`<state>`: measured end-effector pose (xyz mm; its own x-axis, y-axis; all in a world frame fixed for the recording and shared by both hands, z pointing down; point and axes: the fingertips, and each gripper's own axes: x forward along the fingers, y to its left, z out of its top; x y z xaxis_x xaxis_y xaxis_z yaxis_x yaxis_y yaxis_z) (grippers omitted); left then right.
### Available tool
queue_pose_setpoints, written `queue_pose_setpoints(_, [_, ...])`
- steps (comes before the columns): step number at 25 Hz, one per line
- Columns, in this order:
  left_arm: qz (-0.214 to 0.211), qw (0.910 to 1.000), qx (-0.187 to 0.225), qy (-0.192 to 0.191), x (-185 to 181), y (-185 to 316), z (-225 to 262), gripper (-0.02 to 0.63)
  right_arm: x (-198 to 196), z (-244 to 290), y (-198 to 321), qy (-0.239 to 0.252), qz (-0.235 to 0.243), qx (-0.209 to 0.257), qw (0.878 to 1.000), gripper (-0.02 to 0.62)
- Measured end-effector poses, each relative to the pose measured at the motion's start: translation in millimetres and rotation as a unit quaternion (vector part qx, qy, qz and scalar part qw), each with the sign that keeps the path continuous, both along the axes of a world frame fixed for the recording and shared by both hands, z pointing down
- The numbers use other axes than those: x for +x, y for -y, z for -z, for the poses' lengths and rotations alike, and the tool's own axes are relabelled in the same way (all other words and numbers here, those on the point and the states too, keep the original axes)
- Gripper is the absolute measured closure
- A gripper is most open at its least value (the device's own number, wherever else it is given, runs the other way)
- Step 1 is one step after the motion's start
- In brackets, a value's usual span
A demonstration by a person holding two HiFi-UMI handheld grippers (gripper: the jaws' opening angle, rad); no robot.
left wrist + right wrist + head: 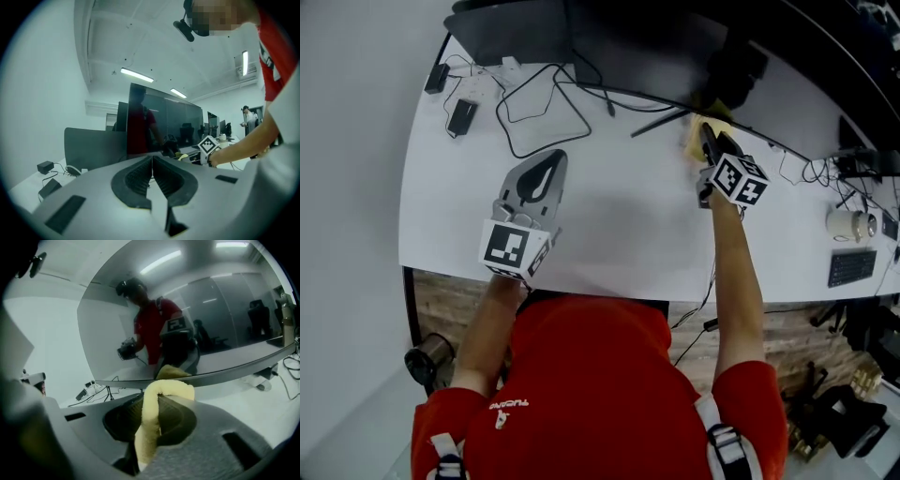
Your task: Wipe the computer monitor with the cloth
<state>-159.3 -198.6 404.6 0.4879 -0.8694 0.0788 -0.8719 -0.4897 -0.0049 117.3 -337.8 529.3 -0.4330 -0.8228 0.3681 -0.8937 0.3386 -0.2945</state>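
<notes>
The dark computer monitor (656,47) stands along the desk's far edge; its glossy screen (187,319) fills the right gripper view and mirrors the person. My right gripper (710,141) is shut on the yellow cloth (157,416), whose folded end (701,129) reaches the screen's lower edge. In the left gripper view the monitor (164,129) shows ahead. My left gripper (546,169) hovers over the white desk (619,225), left of the right one, shut with nothing between its fingers.
Black cables (539,103), a power adapter (461,116) and a plug (436,78) lie at the desk's far left. A mug (848,225) and a keyboard (851,267) sit at the right. A second dark screen (511,28) stands at the back left.
</notes>
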Motion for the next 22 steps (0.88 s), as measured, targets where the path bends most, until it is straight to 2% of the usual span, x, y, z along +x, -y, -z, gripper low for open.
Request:
queue_pose_setpoints(7, [0.021,0.9997,-0.004,-0.009,-76.4,-7.7,-0.7,0.595,-125.3,3.0,8.2,0.013,0.037,-0.001,0.999,0.537])
queue_pose_setpoints(11, [0.041,0.9991,-0.005,-0.014,-104.8,-14.2,-4.6,0.595,-192.6,5.2,12.6,0.019,0.074,-0.001,0.997,0.537])
queue_pose_setpoints(22, [0.086,0.9961,-0.009,-0.017,-153.3,-37.4,-5.6,0.595,-311.6,14.1,12.8,0.036,0.145,0.008,0.989,0.537])
